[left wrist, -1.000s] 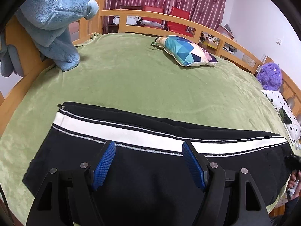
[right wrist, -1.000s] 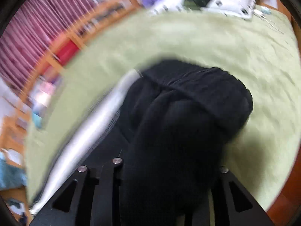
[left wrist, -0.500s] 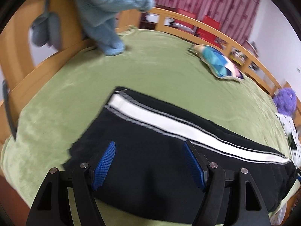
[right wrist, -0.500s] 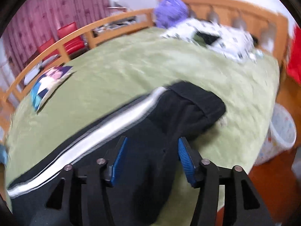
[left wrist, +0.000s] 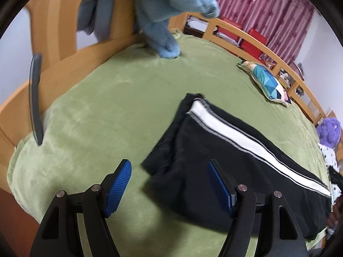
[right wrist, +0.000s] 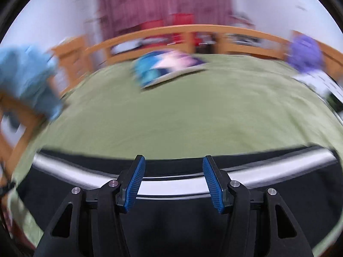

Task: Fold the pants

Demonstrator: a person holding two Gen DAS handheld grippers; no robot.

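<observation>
Black pants (left wrist: 225, 162) with a white side stripe (left wrist: 246, 143) lie flat and lengthwise on the green bed cover (left wrist: 120, 98). My left gripper (left wrist: 169, 182) is open and empty, hovering over the pants' left end, with one blue pad over the bed cover and the other over the black cloth. The right wrist view is blurred by motion. My right gripper (right wrist: 173, 184) is open and empty above the middle of the pants (right wrist: 171, 220), its pads over the white stripe (right wrist: 268, 171).
A wooden bed rail (left wrist: 253, 40) runs around the bed. A blue plush blanket (left wrist: 169, 10) hangs at the far left corner. A patterned pillow (left wrist: 268, 83) and a purple plush toy (left wrist: 329, 130) lie near the far side. Red chairs and maroon curtains stand behind.
My right gripper let go of the bunched black cloth, opened and swung left to face the pants' middle. My left gripper moved left to the pants' end, still open.
</observation>
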